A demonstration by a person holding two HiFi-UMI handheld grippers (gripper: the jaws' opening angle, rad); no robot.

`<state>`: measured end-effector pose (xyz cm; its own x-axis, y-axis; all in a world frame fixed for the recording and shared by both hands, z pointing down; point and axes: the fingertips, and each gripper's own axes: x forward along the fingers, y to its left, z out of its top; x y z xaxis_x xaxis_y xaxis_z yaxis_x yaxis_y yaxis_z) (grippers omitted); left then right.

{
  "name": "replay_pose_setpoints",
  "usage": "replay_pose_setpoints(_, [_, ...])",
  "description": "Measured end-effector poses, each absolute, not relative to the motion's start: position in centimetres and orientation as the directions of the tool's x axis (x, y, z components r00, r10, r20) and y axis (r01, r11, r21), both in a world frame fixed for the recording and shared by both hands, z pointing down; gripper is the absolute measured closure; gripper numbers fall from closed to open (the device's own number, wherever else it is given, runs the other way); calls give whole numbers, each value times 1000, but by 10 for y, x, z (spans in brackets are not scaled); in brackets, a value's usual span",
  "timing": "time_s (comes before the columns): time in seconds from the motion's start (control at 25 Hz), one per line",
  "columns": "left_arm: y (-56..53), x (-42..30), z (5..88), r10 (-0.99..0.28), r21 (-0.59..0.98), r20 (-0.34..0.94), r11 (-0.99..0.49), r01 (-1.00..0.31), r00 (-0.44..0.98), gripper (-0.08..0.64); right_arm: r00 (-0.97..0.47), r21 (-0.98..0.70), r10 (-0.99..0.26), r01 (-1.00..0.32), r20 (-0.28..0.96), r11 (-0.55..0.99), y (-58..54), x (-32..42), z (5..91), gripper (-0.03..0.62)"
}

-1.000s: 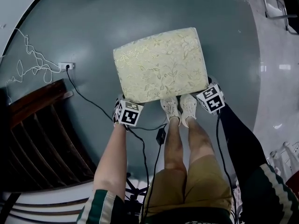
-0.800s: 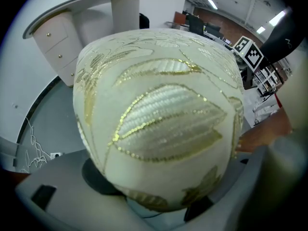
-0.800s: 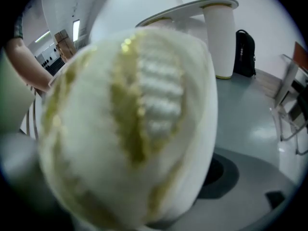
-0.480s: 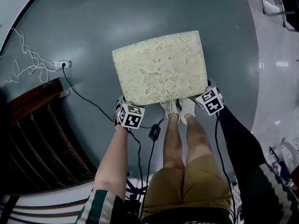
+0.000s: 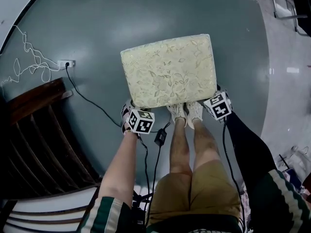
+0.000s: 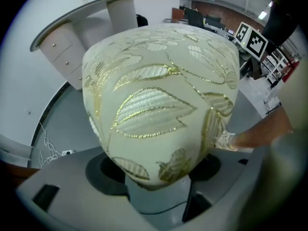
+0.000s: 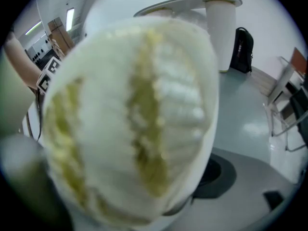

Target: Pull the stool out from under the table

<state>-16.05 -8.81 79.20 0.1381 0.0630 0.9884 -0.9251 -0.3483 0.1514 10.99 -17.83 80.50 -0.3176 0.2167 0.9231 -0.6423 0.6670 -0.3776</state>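
stool (image 5: 167, 72) sits clear of counter (image 6: 57, 42), barely shifting | left tool (image 5: 133, 113) just closing tighter on its near corner | right tool (image 5: 213, 98) grips other corner, wide | pull looks finished

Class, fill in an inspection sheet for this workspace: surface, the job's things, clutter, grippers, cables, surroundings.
Surface: smooth grey-green floor.
Job's things: stool with a cream leaf-patterned cushion stands in the open, clear of the white table.
Clutter: nothing seen.
Grippers: left gripper at the stool's near left corner, its jaws have just been closing with the corner between them; right gripper at the near right corner, its jaws have just been opening slightly; a firm grip cannot be confirmed.
Cables: black cable runs from a socket towards the person; white cable lies tangled beside it.
Surroundings: dark wooden furniture at left; shoes at the stool's near edge.
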Motion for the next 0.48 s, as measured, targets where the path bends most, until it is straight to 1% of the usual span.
replay_pose_setpoints(0.2, [-85,-163,778,61,143,990,-332,-932,130,186,-317,-365,194,-680,928,636,-183,107,792,103])
replay_pose_setpoints(0.36, [-75,-157,764,74,160,987,-317,-935,143,181,-304,-355,194,-673,933,649,-180,111,782,86])
replay_pose_setpoints(0.48, [-69,-155,750,74,164,986,-319,-933,148,180,-300,-359,205,-673,932,646,-173,112,773,91])
